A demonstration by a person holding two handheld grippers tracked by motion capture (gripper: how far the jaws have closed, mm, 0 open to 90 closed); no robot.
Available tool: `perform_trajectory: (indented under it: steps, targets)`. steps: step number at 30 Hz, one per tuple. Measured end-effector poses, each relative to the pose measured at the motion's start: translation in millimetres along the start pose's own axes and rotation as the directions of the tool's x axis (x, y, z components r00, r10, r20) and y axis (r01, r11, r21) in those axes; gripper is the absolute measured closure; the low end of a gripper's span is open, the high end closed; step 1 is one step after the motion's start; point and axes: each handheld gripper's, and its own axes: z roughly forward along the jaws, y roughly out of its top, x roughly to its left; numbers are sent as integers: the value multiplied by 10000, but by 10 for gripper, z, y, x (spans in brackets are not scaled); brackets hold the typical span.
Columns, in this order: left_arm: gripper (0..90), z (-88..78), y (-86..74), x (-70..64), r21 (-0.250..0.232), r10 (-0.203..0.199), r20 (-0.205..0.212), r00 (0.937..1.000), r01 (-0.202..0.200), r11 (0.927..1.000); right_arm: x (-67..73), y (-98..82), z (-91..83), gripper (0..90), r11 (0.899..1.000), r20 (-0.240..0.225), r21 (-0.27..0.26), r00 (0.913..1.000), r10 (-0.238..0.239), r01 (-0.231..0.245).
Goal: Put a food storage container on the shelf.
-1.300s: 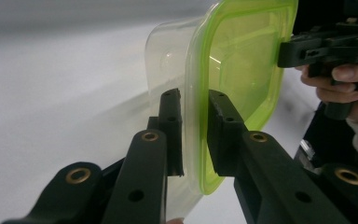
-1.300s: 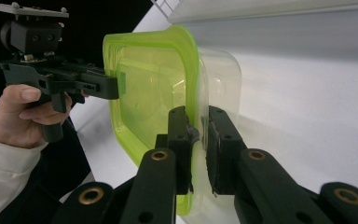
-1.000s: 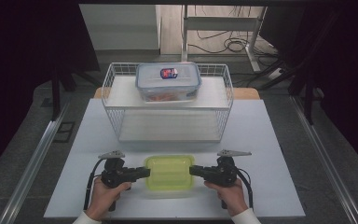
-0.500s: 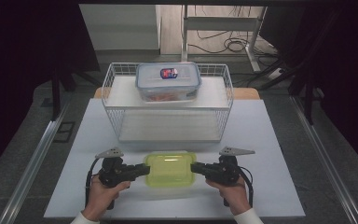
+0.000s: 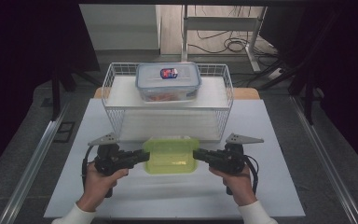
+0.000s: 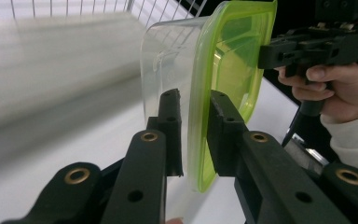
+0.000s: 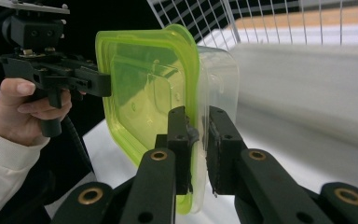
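Note:
A clear container with a lime-green lid (image 5: 170, 155) hangs above the white table, held level between both hands. My left gripper (image 5: 143, 156) is shut on its left edge, and my right gripper (image 5: 196, 154) is shut on its right edge. In the left gripper view the jaws of my left gripper (image 6: 194, 125) clamp the green lid's rim (image 6: 198, 140), with the clear tub (image 6: 168, 60) beyond. In the right gripper view my right gripper (image 7: 197, 140) pinches the container's rim (image 7: 193, 84) the same way.
A white wire basket (image 5: 116, 109) stands behind the container, with a white shelf across it. On that shelf sits a clear box with a blue-grey lid (image 5: 168, 80) holding something reddish. The white table top (image 5: 270, 140) ends close to the person's body.
Both grippers have risen together with the green-lidded container, which now hangs higher in front of the basket. The grip on each side is unchanged.

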Motion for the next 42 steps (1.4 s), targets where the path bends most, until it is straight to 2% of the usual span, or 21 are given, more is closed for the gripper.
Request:
perform_trajectory:
  steps: [4,7,16,24,31,36,42]
  targets:
    - [778,-59,212,-45,-156,271,-110,9996,-273,9995,39,201,-37,803,9994,85,-173,9995,-291,292]
    - [778,-116,398,-53,-363,345,-22,9994,-345,9987,75,368,-67,803,9984,103,-310,9989,-460,463]
    - [783,-286,905,-83,-832,707,-154,9974,-717,9939,197,960,-122,803,9916,159,-730,9943,-1056,1065]
    - [788,-317,1290,-1,-999,768,-10,9970,-765,9921,227,1408,-140,803,9860,381,-794,9888,-1443,1469]
    - [793,-288,1577,114,-1243,705,84,9975,-690,9899,173,1709,-110,803,9847,572,-863,9875,-1469,1515]
    - [794,-294,1764,196,-1188,645,113,9979,-627,9909,135,1898,-80,803,9841,577,-835,9866,-1525,1570]
    - [793,-296,1958,323,-1146,450,194,9988,-425,9925,36,2130,11,804,9895,431,-751,9918,-1205,1235]
